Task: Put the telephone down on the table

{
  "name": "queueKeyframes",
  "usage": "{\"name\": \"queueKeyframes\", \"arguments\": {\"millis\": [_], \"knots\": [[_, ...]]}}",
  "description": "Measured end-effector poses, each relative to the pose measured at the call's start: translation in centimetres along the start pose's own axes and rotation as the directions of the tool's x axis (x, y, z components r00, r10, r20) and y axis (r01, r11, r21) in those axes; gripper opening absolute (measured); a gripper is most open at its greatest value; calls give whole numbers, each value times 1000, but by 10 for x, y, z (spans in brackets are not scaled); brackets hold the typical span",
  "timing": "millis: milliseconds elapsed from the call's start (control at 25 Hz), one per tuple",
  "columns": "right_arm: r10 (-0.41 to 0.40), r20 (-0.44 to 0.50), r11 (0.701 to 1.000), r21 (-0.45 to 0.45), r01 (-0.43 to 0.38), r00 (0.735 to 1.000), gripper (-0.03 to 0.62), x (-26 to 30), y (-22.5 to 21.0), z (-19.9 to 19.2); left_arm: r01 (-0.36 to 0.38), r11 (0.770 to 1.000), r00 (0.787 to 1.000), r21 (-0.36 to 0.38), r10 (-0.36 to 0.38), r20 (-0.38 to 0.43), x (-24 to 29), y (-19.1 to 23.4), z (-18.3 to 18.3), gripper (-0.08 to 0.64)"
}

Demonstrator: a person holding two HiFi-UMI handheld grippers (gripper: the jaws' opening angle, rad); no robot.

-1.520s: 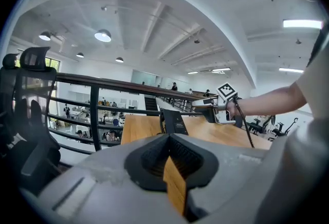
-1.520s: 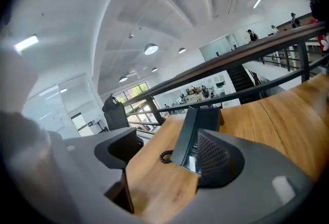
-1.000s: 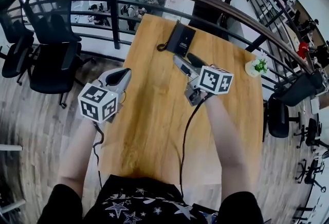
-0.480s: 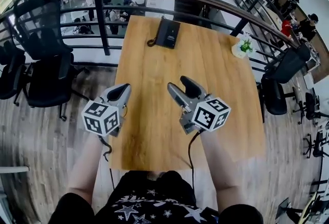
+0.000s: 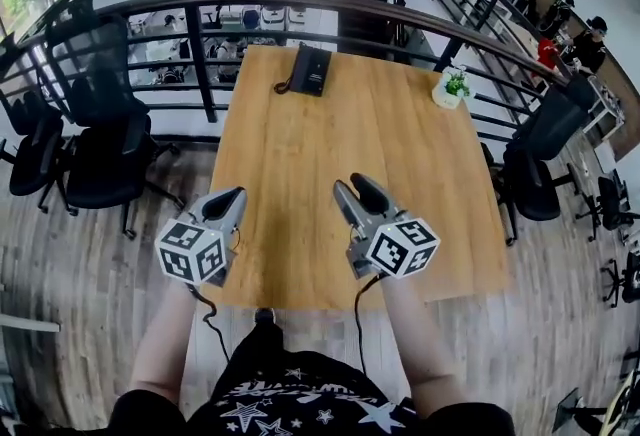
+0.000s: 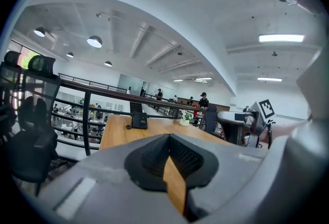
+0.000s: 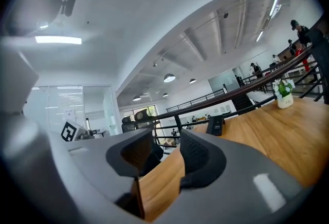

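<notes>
A black telephone (image 5: 310, 70) lies at the far edge of the wooden table (image 5: 330, 154), its handset on the base and its cord curled at the left. It is small in the left gripper view (image 6: 139, 120) and the right gripper view (image 7: 216, 125). My left gripper (image 5: 230, 201) hovers at the near left edge of the table, far from the phone, its jaws (image 6: 168, 138) shut on nothing. My right gripper (image 5: 357, 192) hangs over the near middle of the table. Its jaws (image 7: 165, 138) are closing with a gap still between them and nothing in it.
A small potted plant (image 5: 455, 87) stands at the table's far right corner. A curved black railing (image 5: 200, 4) runs behind the table. Black office chairs (image 5: 100, 124) stand to the left and another chair (image 5: 540, 164) to the right. People stand beyond the railing.
Both grippers have drawn back from the telephone toward the table's near edge. The right jaws have narrowed. The telephone stays at the far edge.
</notes>
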State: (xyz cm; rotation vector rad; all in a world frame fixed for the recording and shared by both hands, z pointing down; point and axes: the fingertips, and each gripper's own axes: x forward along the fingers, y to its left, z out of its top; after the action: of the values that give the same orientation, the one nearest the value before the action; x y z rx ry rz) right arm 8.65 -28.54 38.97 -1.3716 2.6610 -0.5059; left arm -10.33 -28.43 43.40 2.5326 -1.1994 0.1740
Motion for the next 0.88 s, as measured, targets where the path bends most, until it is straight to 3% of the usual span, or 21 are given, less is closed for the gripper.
{"name": "queueKeyframes", "arguments": {"millis": [280, 400, 720, 880], "knots": [[-17, 69, 999, -29, 19, 997, 89, -105, 8, 16, -6, 1000, 1000, 17, 6, 30, -44, -91, -24, 3], [-34, 72, 998, -59, 38, 997, 1, -148, 14, 15, 1, 1000, 999, -1, -1, 35, -59, -128, -36, 3], [-35, 43, 999, -37, 36, 998, -2, -268, 15, -14, 11, 999, 999, -33, -10, 49, -93, -216, -65, 3], [25, 24, 999, -23, -25, 999, -2, -310, 30, -32, 10, 998, 1000, -55, -9, 25, -105, -255, -88, 3]]}}
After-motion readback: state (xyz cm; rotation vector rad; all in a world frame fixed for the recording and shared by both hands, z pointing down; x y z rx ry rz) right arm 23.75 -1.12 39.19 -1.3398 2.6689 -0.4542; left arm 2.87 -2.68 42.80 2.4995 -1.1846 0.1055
